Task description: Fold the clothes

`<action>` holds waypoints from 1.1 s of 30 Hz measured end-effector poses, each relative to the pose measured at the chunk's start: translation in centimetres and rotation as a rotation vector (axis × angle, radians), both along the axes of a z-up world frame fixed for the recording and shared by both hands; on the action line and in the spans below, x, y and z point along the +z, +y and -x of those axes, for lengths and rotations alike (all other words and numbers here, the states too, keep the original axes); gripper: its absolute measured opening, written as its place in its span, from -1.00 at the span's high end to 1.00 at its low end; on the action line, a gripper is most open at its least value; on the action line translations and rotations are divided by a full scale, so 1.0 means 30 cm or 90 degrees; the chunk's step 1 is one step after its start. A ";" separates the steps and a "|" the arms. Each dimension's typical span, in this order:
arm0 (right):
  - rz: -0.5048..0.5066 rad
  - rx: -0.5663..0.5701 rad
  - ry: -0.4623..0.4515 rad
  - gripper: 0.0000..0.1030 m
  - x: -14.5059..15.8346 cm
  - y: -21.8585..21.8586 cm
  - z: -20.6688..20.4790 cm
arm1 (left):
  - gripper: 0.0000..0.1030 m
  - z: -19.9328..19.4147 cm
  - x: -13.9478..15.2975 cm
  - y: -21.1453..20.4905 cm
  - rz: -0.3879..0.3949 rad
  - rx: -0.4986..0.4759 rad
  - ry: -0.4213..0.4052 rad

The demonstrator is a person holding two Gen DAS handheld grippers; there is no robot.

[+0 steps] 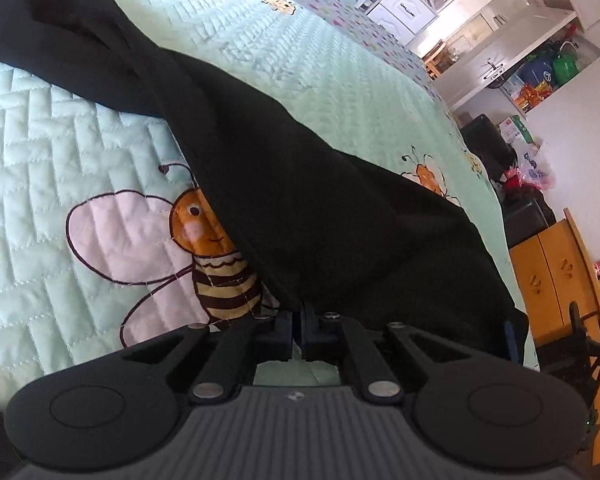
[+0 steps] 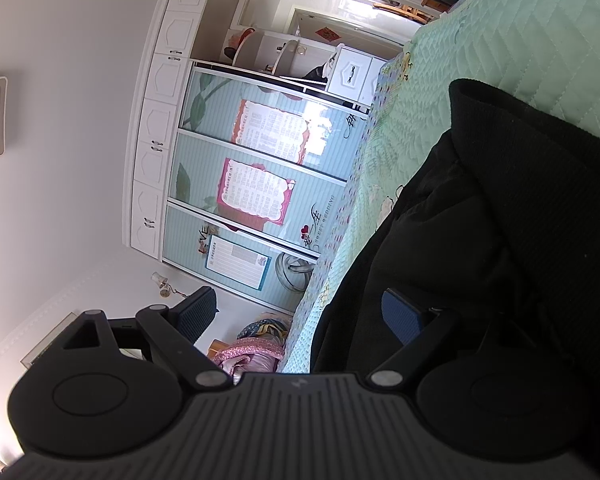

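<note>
Your left claw [image 1: 299, 322] is clamped on the black garment's [image 1: 300, 208] edge, ready to lift a fold. Your right claw [image 2: 300, 316] stands apart beside the bed [image 1: 60, 120], gripping nothing.

Left tool [image 1: 300, 322] pinched on black garment [image 1: 260, 184] edge, draped across bee-print quilt [image 1: 80, 128]

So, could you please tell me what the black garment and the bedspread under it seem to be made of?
Black garment: looks like a soft matte knit or fleece; it drapes in loose folds without shine.
Bedspread: apparently quilted cloth with a slight sheen, mint green, stitched in a zigzag pattern, with bee pictures.
</note>
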State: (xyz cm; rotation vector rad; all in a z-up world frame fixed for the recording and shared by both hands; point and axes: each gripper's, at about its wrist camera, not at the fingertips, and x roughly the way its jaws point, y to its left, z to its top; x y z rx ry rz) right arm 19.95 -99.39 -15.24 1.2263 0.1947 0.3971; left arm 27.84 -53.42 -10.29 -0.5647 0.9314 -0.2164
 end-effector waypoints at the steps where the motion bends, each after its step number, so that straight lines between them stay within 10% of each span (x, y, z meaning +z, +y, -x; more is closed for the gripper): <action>1: 0.000 0.000 0.000 -0.75 0.001 0.000 0.000 | 0.90 0.002 0.005 0.006 0.004 0.002 0.003; 8: 0.000 0.000 0.001 -0.75 0.001 0.000 0.000 | 0.89 0.034 0.097 0.161 0.139 0.011 -0.018; 14: 0.000 -0.001 0.001 -0.75 0.001 0.000 -0.002 | 0.89 0.023 0.205 0.285 0.478 -0.232 -0.080; 17: 0.005 -0.001 0.002 -0.75 0.003 0.002 -0.002 | 0.53 0.027 0.243 0.320 0.584 -0.260 -0.117; 22: 0.015 -0.001 0.005 -0.75 0.006 0.007 -0.004 | 0.26 0.002 0.212 0.348 0.651 -0.150 -0.128; 25: 0.015 -0.001 0.004 -0.75 0.007 0.008 -0.005 | 1.00 0.001 0.241 0.318 0.621 -0.154 -0.145; 33: 0.017 -0.001 0.005 -0.75 0.008 0.010 -0.009 | 1.00 0.028 0.334 0.233 0.642 -0.265 -0.212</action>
